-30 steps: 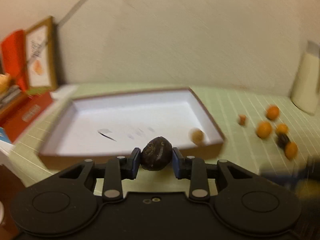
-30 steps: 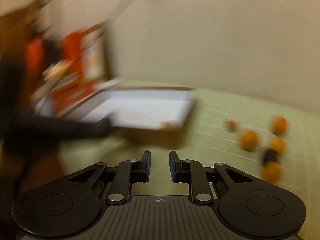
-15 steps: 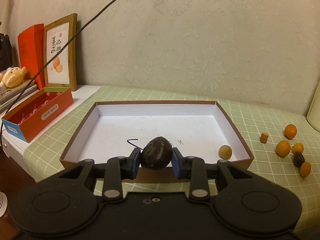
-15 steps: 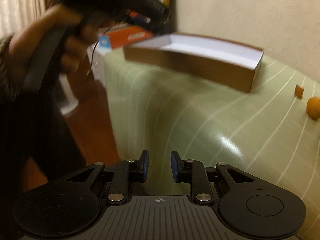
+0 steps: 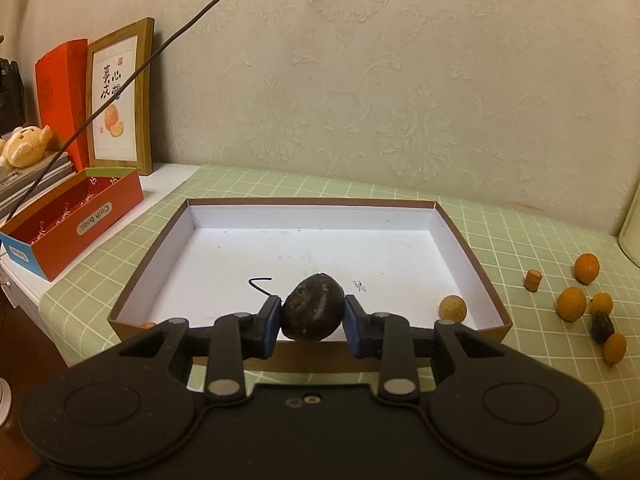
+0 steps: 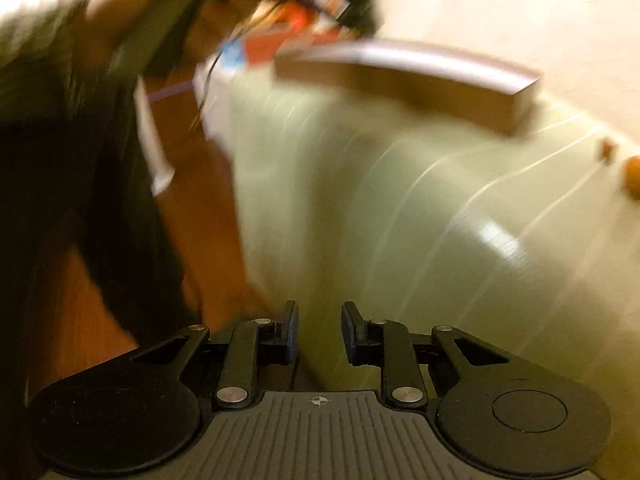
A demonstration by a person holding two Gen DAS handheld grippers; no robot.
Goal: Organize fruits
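My left gripper (image 5: 312, 320) is shut on a dark brown round fruit (image 5: 313, 306), held just before the near wall of a brown box with a white inside (image 5: 312, 201). A tan round fruit (image 5: 453, 307) lies in the box's near right corner. On the green checked cloth to the right lie several small orange fruits (image 5: 571, 304), a dark fruit (image 5: 602, 326) and a small brown stub (image 5: 533, 280). My right gripper (image 6: 319, 332) is shut and holds nothing, low by the table's near edge. Its view is blurred, with the box (image 6: 400, 80) ahead.
An orange-red open carton (image 5: 76, 224), a framed picture (image 5: 120, 100), a plush toy (image 5: 26, 146) and a thin cable (image 5: 160, 52) stand left of the box. A white container (image 5: 632, 224) is at the far right. A person's hand (image 6: 120, 32) fills the right view's upper left.
The left view has steadied, with the dark fruit still gripped before the box. My right gripper has sunk and swung left, so the box and the orange fruits have slid up and right.
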